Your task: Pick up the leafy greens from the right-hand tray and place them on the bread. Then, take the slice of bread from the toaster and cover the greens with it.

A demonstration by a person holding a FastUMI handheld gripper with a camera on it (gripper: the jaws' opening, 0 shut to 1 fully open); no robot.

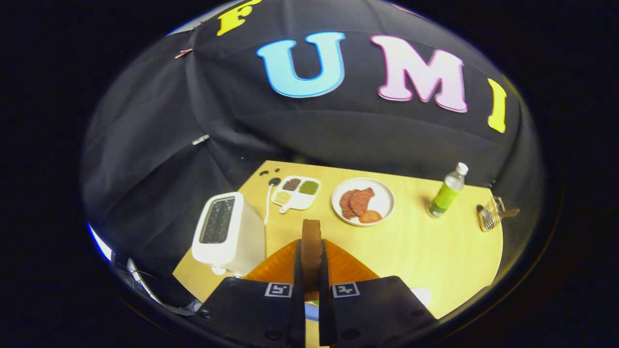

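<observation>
My gripper (311, 258) is shut on a slice of bread (311, 246), held upright and edge-on between both fingers, above the wooden table (425, 241). The white toaster (227, 234) stands just left of the fingers, its slots dark. Orange fabric-like material (278, 266) spreads behind and beside the fingers. A sliver of green (314, 303) and a pale plate edge (421, 295) peek out low between and right of the fingers; what lies there is mostly hidden.
Beyond the fingers sits a round white plate (384, 199) with sliced meat and tomato. A white divided tray (296, 193) with brown and green fillings lies behind the toaster. A green bottle (447, 191) and a small wire holder (491, 213) stand to the right.
</observation>
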